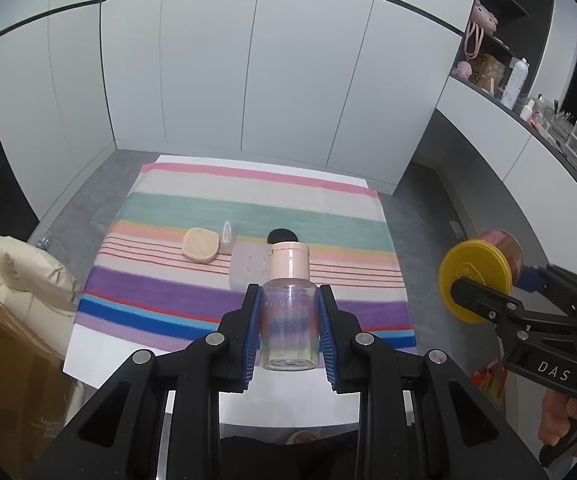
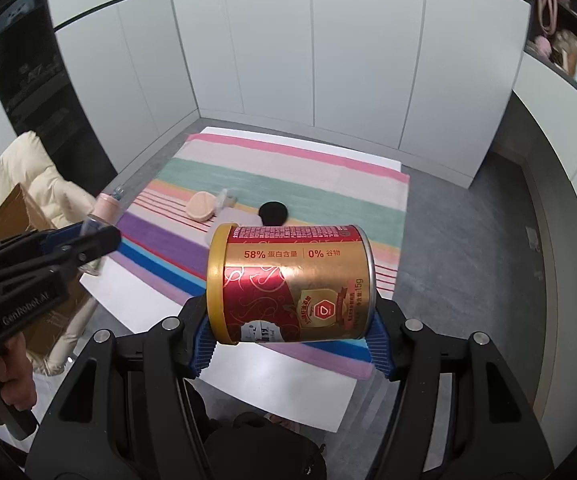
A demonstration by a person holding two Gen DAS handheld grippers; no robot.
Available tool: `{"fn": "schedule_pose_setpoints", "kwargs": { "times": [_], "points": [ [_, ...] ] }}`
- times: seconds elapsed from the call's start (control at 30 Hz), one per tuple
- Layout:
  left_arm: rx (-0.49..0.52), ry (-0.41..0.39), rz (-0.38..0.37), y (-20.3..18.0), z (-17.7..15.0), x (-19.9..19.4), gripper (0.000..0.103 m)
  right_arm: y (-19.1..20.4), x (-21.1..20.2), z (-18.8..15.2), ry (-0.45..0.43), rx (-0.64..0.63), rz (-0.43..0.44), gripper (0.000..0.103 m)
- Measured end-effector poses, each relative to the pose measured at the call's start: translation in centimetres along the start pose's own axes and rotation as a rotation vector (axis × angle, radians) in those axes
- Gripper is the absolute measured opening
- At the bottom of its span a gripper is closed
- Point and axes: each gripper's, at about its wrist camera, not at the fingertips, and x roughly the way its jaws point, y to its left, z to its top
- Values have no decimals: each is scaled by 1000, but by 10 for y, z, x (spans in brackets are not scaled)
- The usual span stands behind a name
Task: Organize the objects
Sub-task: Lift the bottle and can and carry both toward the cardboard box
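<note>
My left gripper [image 1: 288,334] is shut on a clear plastic bottle [image 1: 287,316] with a pale pink cap, held upright above the near edge of the striped cloth [image 1: 168,288]. My right gripper [image 2: 290,342] is shut on a red and gold can [image 2: 292,282] with a yellow lid, lying on its side between the blue pads. In the left wrist view that can [image 1: 478,274] hangs off to the right of the table. The right wrist view shows the bottle [image 2: 102,216] at the left in the other gripper.
On the cloth lie a peach powder puff [image 1: 200,245], a small clear container [image 1: 227,236], a grey flat case [image 1: 250,266] and a black round pad [image 1: 282,236]. A cream padded jacket [image 1: 16,264] and cardboard box [image 2: 16,216] sit left. Cluttered shelves [image 1: 528,92] line the right wall.
</note>
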Motion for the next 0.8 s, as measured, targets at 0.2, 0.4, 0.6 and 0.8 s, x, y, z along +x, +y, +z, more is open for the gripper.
{"fn": "schedule_pose_setpoints", "kwargs": {
  "times": [0.2, 0.4, 0.6, 0.8],
  "points": [
    [-21, -1, 16, 18, -2, -4, 27, 19, 2, 4, -3, -36, 2, 64],
    [-53, -26, 38, 41, -1, -13, 27, 27, 12, 11, 14, -10, 21, 64],
    [-62, -39, 80, 60, -3, -18, 27, 39, 18, 19, 14, 2, 47, 64],
    [-91, -51, 103, 80, -5, -25, 27, 61, 24, 25, 16, -33, 72, 64]
  ]
}}
